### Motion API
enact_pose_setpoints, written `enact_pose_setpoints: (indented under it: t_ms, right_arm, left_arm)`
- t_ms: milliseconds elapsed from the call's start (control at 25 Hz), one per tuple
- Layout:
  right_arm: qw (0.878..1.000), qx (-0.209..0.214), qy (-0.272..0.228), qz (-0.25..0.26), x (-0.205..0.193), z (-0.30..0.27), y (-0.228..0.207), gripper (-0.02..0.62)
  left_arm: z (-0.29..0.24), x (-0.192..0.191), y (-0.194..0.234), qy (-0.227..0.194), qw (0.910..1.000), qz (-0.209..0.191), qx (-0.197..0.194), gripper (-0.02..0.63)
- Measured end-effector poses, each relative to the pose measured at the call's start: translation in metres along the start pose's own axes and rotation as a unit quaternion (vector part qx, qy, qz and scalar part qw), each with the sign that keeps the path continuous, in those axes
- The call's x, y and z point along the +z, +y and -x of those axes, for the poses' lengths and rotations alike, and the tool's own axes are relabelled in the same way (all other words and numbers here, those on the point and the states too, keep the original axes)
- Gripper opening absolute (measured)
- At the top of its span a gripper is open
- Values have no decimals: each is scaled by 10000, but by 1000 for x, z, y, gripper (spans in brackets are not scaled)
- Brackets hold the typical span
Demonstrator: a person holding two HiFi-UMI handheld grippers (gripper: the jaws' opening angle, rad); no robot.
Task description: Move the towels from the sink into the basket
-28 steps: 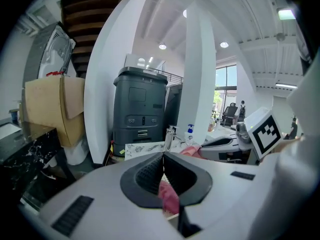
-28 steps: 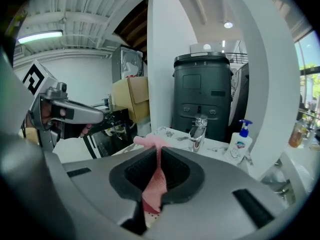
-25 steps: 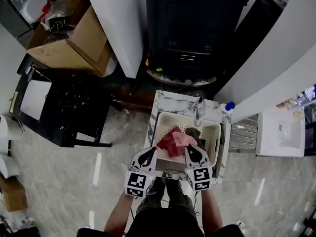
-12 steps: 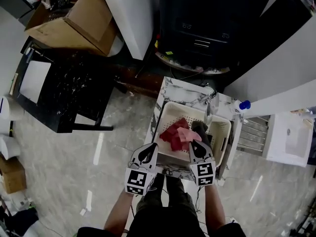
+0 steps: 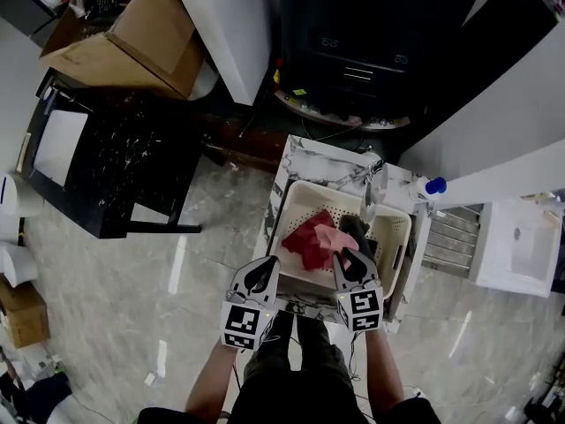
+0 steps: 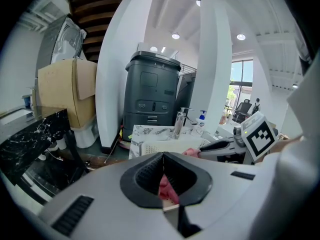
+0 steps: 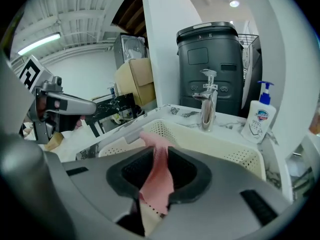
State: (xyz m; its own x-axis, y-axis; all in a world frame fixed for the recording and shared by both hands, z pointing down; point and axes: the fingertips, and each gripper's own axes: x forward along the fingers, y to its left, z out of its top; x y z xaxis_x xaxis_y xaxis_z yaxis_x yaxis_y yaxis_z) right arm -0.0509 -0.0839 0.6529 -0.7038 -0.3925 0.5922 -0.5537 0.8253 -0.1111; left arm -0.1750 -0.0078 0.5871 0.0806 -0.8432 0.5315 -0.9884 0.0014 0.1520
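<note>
A cream perforated basket [image 5: 296, 203] sits in the marble sink unit [image 5: 322, 162]. In it lie a red towel [image 5: 305, 241], a pink towel [image 5: 334, 238] and a dark towel [image 5: 353, 228]. My right gripper [image 5: 346, 259] is over the basket's near right part, and a strip of the pink towel [image 7: 157, 171] runs between its jaws [image 7: 159, 151]. Those jaws have just been opening slightly, with the cloth still between the pads. My left gripper [image 5: 265, 272] hovers at the basket's near left rim, its tips [image 6: 162, 159] together and nothing held.
A chrome faucet [image 5: 371, 193] and a soap bottle [image 5: 433, 186] stand at the back of the sink. Behind it is a dark bin [image 5: 362, 51]; a cardboard box [image 5: 132, 34] and a black table [image 5: 106, 166] are to the left. The person's legs are below the grippers.
Both grippers have sunk a little toward the basket. The pink towel stays at the right gripper's tips.
</note>
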Motion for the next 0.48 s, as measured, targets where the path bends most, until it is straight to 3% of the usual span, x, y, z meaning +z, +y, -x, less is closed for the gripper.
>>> enact_pose_setpoints:
  t_ms: [80,160,480]
  right_arm:
    - [10000,21,-9,-62,0,-1,0,166]
    - [9999,23,-31,-111,0,-1,0,203]
    - [9998,-47,-109,-153,3,5,-2,209]
  left_arm:
    - [-1,-1,-1,12,10000,-6,-15,8]
    - [-2,0,-2,-8,10000,-28,-23,8]
    - [1,2,-6,-11,10000,-47,-84,8]
